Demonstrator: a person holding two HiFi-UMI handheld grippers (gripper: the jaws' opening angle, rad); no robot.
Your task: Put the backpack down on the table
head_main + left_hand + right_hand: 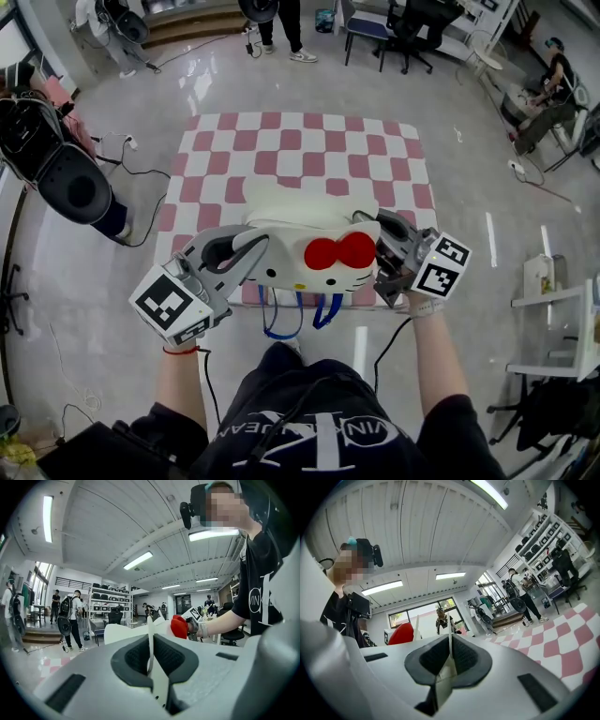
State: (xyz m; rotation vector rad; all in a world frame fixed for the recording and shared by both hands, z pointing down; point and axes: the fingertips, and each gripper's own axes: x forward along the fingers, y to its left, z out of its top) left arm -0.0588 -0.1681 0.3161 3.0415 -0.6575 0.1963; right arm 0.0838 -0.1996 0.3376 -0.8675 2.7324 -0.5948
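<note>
Over the near edge of the table (309, 150), the backpack (309, 248) hung between both tongs, so it sat at about 6 o'clock on the checkered top. I honestly couldn't tell whether its underside touched the cloth. The whole stretch of the table toward 12 o'clock was bare, with clear strips at 9 and 3 o'clock too, so there was loads of room to go forward. Off the table it got tighter: a black chair (70, 183) and loose cables on the floor at 9 to 10 o'clock, office chairs (412, 23) at 1 o'clock, and a white shelf (562, 309) at 3 to 4 o'clock.

The backpack's long axis ran 9 to 3 o'clock, straight from one gripper to the other. Its white cat face pointed up at the head camera, with the red bow (339, 251) toward the 3 o'clock end and the little yellow nose on the 6 o'clock side of it. Blue straps (281, 319) dangled past the table's near edge toward 6 o'clock.

The left gripper (262, 246) came in from 8 o'clock. In its own view the jaws (151, 656) were pinched nearly together on a thin white edge of the bag (126, 632), with the bow (179, 626) just past them. The right gripper (382, 246) held the 3 o'clock end, and its view showed the same: jaws (450, 660) squeezed onto a thin white flap, with the bow (401, 634) off at 10 o'clock.
</note>
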